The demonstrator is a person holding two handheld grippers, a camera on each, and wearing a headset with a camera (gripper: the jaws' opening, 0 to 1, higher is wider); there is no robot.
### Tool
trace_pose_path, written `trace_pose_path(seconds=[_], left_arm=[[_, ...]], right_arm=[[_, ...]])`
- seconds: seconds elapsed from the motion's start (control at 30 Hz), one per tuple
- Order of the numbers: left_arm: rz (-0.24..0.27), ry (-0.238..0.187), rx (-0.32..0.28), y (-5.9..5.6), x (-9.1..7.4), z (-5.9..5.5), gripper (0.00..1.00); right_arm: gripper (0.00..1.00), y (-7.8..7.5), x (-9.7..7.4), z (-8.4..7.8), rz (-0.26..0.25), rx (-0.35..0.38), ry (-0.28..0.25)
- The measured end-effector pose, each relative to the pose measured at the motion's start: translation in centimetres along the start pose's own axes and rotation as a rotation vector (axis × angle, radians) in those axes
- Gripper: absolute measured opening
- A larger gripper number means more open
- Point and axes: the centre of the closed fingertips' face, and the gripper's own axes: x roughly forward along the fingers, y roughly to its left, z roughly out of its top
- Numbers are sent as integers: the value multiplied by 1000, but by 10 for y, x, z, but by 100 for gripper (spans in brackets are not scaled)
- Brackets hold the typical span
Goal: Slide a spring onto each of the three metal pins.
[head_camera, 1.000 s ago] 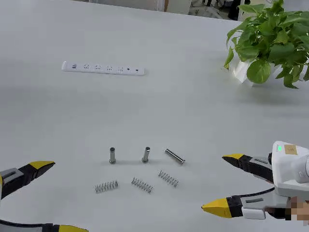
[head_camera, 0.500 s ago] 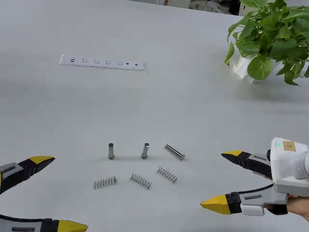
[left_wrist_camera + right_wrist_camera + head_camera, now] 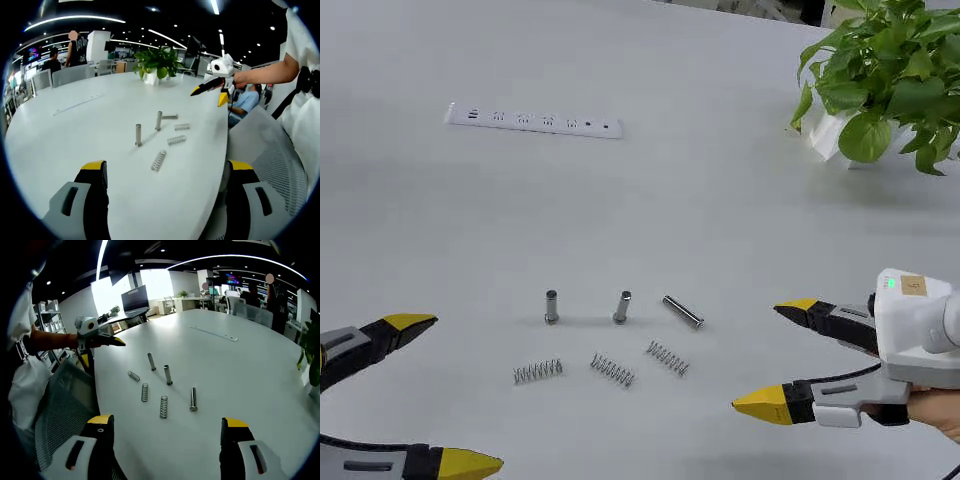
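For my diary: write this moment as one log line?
left gripper: open | right gripper: open | springs: three, loose | pins: bare

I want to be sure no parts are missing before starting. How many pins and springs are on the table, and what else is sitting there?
Metal pins: 3 (2 upright, 1 lying down)
Springs: 3, all lying loose
Power strip: 1
Potted plant: 1
Total: 8
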Motion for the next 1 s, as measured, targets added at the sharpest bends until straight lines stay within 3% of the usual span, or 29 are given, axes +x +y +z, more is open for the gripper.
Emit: trace_pose_path(seconds=[0.23, 0.5, 1.0], left_arm=[[-4, -4, 1, -1, 0, 1, 98], [-5, -9, 0, 0, 1, 3, 98], [-2, -18, -12, 6, 3, 6, 96]], right_arm=[[82, -9, 12, 21, 9, 3, -2], [71, -19, 36, 40, 41, -21, 40], [44, -42, 83, 38, 59, -8, 212]])
